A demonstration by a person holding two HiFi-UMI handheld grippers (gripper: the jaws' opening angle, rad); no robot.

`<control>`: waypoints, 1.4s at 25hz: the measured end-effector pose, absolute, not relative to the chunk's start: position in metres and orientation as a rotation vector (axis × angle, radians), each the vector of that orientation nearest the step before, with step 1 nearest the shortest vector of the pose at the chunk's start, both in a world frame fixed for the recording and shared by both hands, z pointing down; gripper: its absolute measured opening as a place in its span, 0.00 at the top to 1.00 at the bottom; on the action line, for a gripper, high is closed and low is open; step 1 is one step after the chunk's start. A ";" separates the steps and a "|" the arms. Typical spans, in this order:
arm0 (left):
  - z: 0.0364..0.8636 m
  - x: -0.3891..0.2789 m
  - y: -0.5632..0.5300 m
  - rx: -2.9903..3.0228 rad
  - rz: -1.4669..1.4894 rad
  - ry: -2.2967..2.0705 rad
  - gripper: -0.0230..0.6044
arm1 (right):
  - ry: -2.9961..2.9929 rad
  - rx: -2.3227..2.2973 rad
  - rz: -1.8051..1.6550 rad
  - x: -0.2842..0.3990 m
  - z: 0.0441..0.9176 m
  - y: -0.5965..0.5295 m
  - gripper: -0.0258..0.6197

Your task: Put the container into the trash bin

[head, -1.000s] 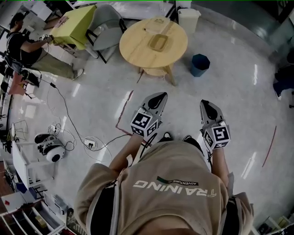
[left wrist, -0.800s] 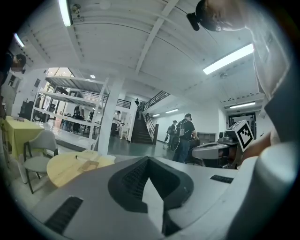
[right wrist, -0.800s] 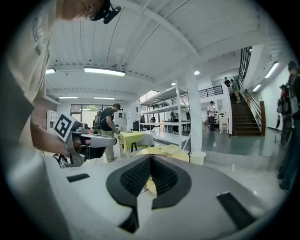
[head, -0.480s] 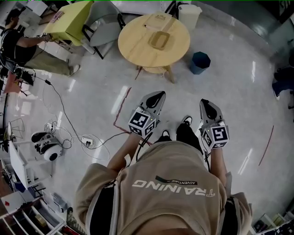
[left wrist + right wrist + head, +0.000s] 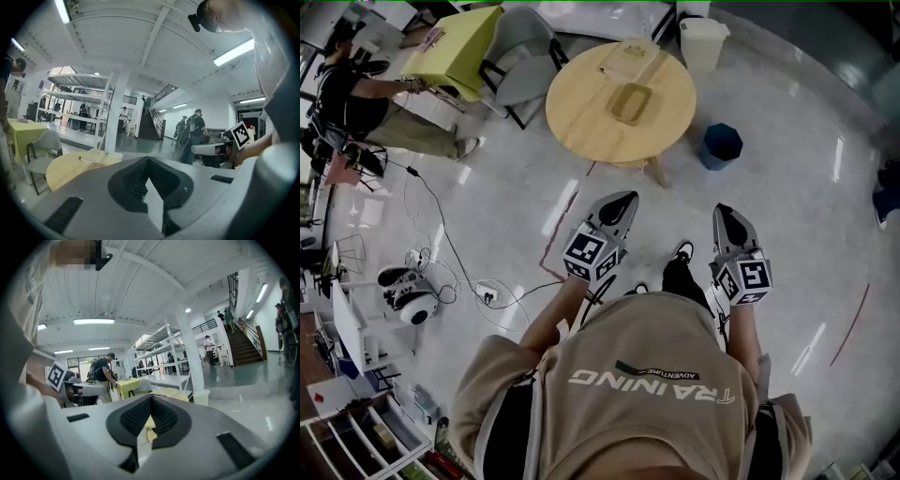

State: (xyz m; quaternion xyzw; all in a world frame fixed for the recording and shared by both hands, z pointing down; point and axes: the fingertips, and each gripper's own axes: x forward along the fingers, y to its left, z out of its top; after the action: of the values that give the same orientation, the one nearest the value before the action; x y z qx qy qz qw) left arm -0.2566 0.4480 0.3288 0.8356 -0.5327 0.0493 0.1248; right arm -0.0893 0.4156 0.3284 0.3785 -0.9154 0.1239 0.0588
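A shallow tan container (image 5: pixel 628 101) lies on the round wooden table (image 5: pixel 581 103) ahead of me. To the table's right, a dark blue trash bin (image 5: pixel 722 146) stands on the floor. Both grippers are held out in front of the body, well short of the table. The left gripper (image 5: pixel 617 204) points toward the table, jaws together and empty. My right gripper (image 5: pixel 727 217) is level with it, jaws also together and holding nothing. The left gripper view has the table's edge (image 5: pixel 70 166) beyond the shut left gripper (image 5: pixel 149 161). The right gripper (image 5: pixel 151 401) shows shut in its own view.
A white lidded bin (image 5: pixel 703 42) stands behind the table. A grey chair (image 5: pixel 520 56) and a yellow-covered table (image 5: pixel 455 47) with a seated person (image 5: pixel 366 103) are at the left. Cables (image 5: pixel 441 244) and a white device (image 5: pixel 408 300) lie on the floor at the left.
The person has stepped forward, one foot now ahead, and the table and blue bin sit slightly closer. Both grippers keep their pose and stay shut.
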 end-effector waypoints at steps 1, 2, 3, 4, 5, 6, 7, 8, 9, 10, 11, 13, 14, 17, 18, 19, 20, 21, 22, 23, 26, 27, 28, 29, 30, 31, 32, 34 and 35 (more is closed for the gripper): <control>0.326 -0.254 0.435 2.433 0.136 -1.560 0.96 | -2.789 1.145 0.374 -0.087 0.324 0.401 0.96; 0.323 -0.251 0.423 2.426 0.124 -1.564 0.96 | -2.798 1.135 0.357 -0.085 0.321 0.386 0.96; 0.321 -0.249 0.411 2.416 0.113 -1.570 0.96 | -2.804 1.119 0.337 -0.083 0.319 0.374 0.96; 0.320 -0.246 0.400 2.403 0.105 -1.578 0.96 | -2.810 1.100 0.321 -0.081 0.317 0.362 0.96; 0.318 -0.243 0.389 2.393 0.104 -1.590 0.96 | -2.815 1.081 0.305 -0.080 0.315 0.351 0.96; 0.317 -0.240 0.380 2.384 0.106 -1.604 0.96 | -2.817 1.062 0.283 -0.078 0.314 0.341 0.96; 0.316 -0.238 0.370 2.375 0.109 -1.620 0.96 | -2.816 1.043 0.259 -0.078 0.312 0.331 0.96; 0.315 -0.237 0.362 2.365 0.114 -1.636 0.96 | -2.816 1.023 0.239 -0.078 0.311 0.323 0.96; 0.315 -0.236 0.354 2.354 0.121 -1.653 0.96 | -2.818 1.002 0.226 -0.078 0.311 0.315 0.96; 0.315 -0.235 0.346 2.345 0.129 -1.668 0.96 | -2.821 0.980 0.216 -0.079 0.311 0.308 0.96; 0.315 -0.234 0.340 2.337 0.135 -1.683 0.96 | -2.821 0.957 0.207 -0.080 0.313 0.302 0.96; 0.315 -0.232 0.326 2.321 0.141 -1.712 0.96 | -2.819 0.908 0.191 -0.082 0.318 0.291 0.96; 0.315 -0.232 0.320 2.311 0.144 -1.724 0.96 | -2.818 0.887 0.191 -0.083 0.321 0.286 0.96; 0.317 -0.231 0.308 2.290 0.161 -1.742 0.96 | -2.830 0.850 0.207 -0.087 0.324 0.273 0.96; 0.318 -0.231 0.306 2.285 0.164 -1.742 0.96 | -2.834 0.847 0.216 -0.088 0.324 0.269 0.96; 0.319 -0.231 0.303 2.281 0.169 -1.741 0.96 | -2.838 0.845 0.226 -0.088 0.324 0.264 0.96; 0.319 -0.231 0.299 2.278 0.174 -1.740 0.96 | -2.840 0.842 0.236 -0.089 0.325 0.260 0.96; 0.320 -0.231 0.295 2.275 0.179 -1.738 0.96 | -2.841 0.839 0.246 -0.089 0.327 0.256 0.96; 0.321 -0.231 0.291 2.271 0.180 -1.735 0.96 | -2.839 0.834 0.255 -0.090 0.329 0.252 0.96; 0.322 -0.233 0.288 2.267 0.180 -1.733 0.96 | -2.836 0.829 0.262 -0.091 0.331 0.249 0.96; 0.329 -0.240 0.274 2.260 0.184 -1.729 0.96 | -2.827 0.823 0.273 -0.094 0.337 0.239 0.96; 0.333 -0.243 0.269 2.260 0.185 -1.727 0.96 | -2.823 0.829 0.274 -0.095 0.340 0.235 0.96; 0.336 -0.246 0.263 2.260 0.186 -1.723 0.96 | -2.818 0.838 0.276 -0.097 0.342 0.231 0.96; 0.339 -0.249 0.257 2.261 0.185 -1.717 0.96 | -2.812 0.847 0.276 -0.098 0.344 0.227 0.96; 0.342 -0.251 0.249 2.263 0.181 -1.710 0.96 | -2.805 0.856 0.274 -0.099 0.345 0.222 0.96; 0.343 -0.254 0.240 2.268 0.175 -1.702 0.96 | -2.799 0.865 0.269 -0.100 0.345 0.215 0.96; 0.344 -0.256 0.230 2.276 0.167 -1.693 0.96 | -2.792 0.877 0.262 -0.101 0.344 0.207 0.96; 0.345 -0.261 0.208 2.298 0.163 -1.676 0.96 | -2.781 0.903 0.245 -0.104 0.339 0.188 0.96; 0.345 -0.264 0.196 2.311 0.171 -1.670 0.96 | -2.777 0.915 0.239 -0.107 0.337 0.178 0.96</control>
State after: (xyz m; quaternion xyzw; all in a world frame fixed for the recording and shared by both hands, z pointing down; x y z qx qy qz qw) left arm -0.2641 0.1964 0.3454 0.8009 -0.5786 0.0592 0.1424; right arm -0.1067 0.1779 0.3369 0.3102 -0.9415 0.0809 0.1038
